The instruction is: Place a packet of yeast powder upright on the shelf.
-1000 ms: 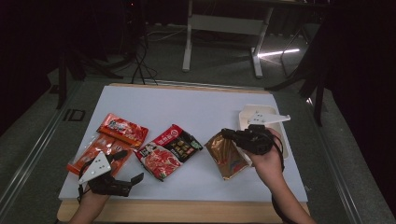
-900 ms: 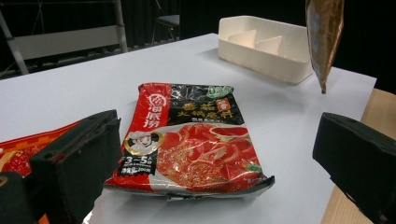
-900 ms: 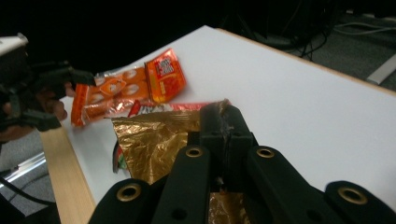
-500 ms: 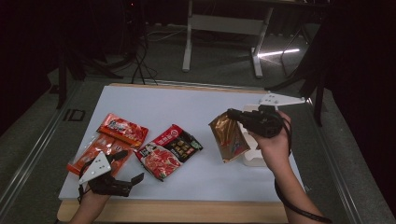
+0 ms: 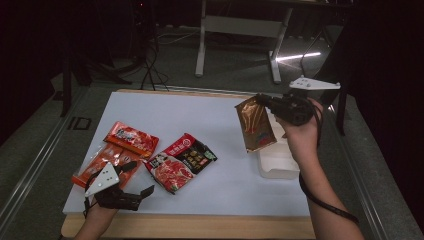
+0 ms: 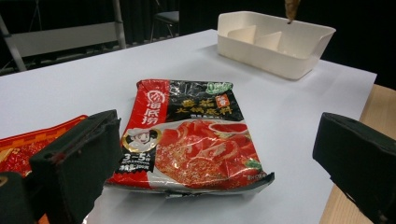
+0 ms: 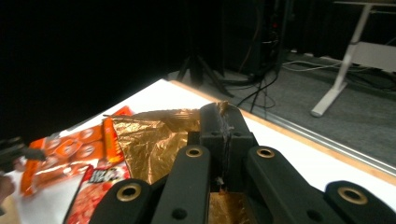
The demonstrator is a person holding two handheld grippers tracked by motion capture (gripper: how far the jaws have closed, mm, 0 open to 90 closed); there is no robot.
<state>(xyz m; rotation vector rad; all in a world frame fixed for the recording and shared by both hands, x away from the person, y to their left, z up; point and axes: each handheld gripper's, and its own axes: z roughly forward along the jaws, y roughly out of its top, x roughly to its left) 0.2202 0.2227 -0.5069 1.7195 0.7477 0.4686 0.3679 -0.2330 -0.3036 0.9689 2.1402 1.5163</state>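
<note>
My right gripper is shut on the top edge of a gold foil packet, which hangs in the air just left of and above a white divided tray. In the right gripper view the closed jaws pinch the crinkled gold foil. My left gripper rests open at the table's near left edge. Between its jaws, farther off, lies a red and black packet, untouched. That packet is in the middle of the white table.
A red packet and an orange packet lie at the left, beside my left gripper. The tray has inner dividers and sits near the table's right edge. Beyond the table stand dark floor, cables and a desk frame.
My right gripper has lifted the gold packet off the table and carried it up and away, over toward the white tray. The left gripper has stayed put.
</note>
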